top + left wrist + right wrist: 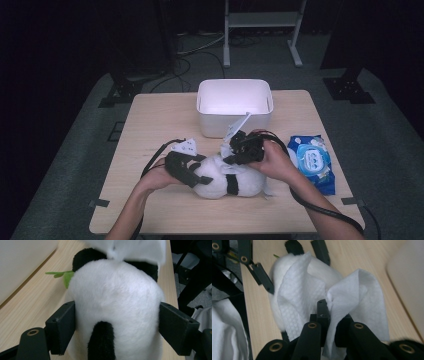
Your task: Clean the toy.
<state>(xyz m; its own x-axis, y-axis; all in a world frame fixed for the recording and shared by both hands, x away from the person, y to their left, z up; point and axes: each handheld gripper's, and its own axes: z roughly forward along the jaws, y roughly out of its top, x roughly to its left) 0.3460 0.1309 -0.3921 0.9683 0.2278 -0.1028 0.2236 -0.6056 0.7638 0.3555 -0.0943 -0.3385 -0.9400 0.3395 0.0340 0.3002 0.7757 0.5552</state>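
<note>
- A plush panda [227, 179] lies on the near middle of the wooden table [150, 120], between the person's two hands.
- The left gripper [181, 167] is at the toy's left end. In the left gripper view its jaws sit wide on either side of the white body [116, 305], pressing into the fur and holding it.
- A black patch of fur lies low between those jaws, and a green felt leaf [62, 275] sticks out on the far side of the toy.
- The right gripper [240, 149] is over the top of the panda, just right of the left one. Its jaws are pinched narrow on a white wet wipe [312, 297].
- In the right gripper view the wipe fans out to both sides of the jaws and drapes over the panda's white fur beyond them; the left gripper's black jaws flank the toy farther off.
- A white tub [234, 105] stands just behind the toy, at the far middle of the table.
- A blue pack of wipes [312, 161] lies to the right of the right hand [277, 160].
</note>
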